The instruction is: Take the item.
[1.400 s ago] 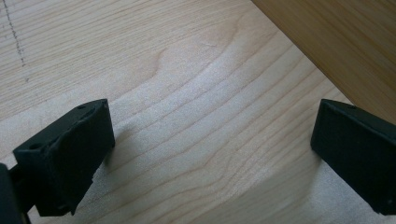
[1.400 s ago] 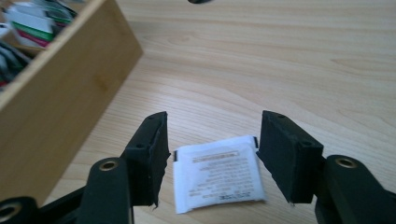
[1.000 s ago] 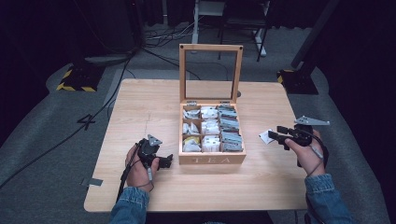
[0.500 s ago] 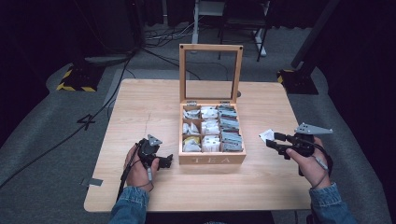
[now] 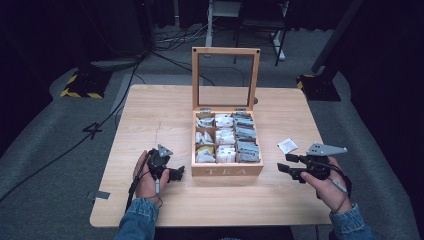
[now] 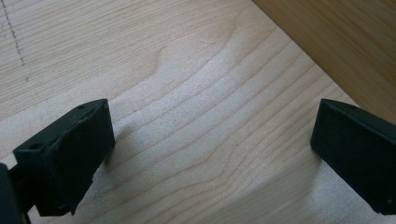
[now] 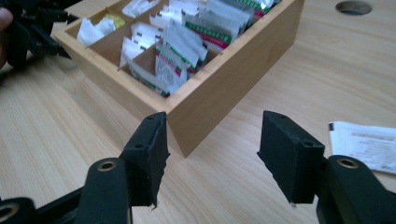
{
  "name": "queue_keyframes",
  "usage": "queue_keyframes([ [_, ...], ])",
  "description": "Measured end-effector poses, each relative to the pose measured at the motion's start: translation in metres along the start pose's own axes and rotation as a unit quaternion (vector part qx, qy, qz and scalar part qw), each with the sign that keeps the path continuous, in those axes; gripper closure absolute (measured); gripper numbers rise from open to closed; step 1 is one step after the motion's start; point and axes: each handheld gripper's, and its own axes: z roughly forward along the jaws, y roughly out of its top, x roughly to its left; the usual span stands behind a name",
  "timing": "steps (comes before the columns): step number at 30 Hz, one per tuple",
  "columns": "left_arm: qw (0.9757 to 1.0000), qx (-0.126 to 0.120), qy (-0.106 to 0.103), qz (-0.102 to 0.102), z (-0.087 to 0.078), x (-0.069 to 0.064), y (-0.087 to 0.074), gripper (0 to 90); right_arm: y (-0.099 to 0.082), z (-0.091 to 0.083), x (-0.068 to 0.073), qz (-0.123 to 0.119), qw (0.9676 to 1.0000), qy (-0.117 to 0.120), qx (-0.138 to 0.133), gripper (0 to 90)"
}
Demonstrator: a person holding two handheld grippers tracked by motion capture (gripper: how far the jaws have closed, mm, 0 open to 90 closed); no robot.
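The wooden surface (image 5: 150,115) carries an open tea box (image 5: 227,170). The left gripper (image 5: 176,173) rests low beside it, fingers wide. The right gripper (image 5: 283,163) points boxward, fingers wide, empty, near a loose tea packet (image 5: 287,145).

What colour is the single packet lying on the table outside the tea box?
White flat paper packet; the right gripper view shows it best.

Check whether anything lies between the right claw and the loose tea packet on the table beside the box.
Nothing visible does. The right claw is open, and the loose tea packet lies flat on bare table just beyond it, clear of the tea box.
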Motion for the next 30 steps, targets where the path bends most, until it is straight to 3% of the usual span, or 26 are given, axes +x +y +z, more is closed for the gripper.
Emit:
queue_keyframes([
  [7, 1.0000, 0.000, 0.000, 0.000, 0.000, 0.000, 0.000, 0.1, -0.012, 0.016, 0.004, -0.024, 0.9992, -0.007, 0.030, 40.7],
  [12, 1.0000, 0.000, 0.001, -0.001, 0.000, 0.000, 0.000, 0.0, -0.024, 0.028, 0.003, -0.023, 0.9985, -0.002, 0.050, 39.8],
  [20, 1.0000, -0.001, 0.003, -0.001, 0.001, -0.001, 0.001, 0.0, -0.035, 0.041, 0.001, -0.030, 0.9981, 0.008, 0.053, 38.2],
  [30, 1.0000, -0.001, 0.003, -0.004, 0.002, -0.001, 0.002, 0.0, -0.048, 0.056, -0.001, -0.041, 0.9967, 0.000, 0.071, 32.1],
])
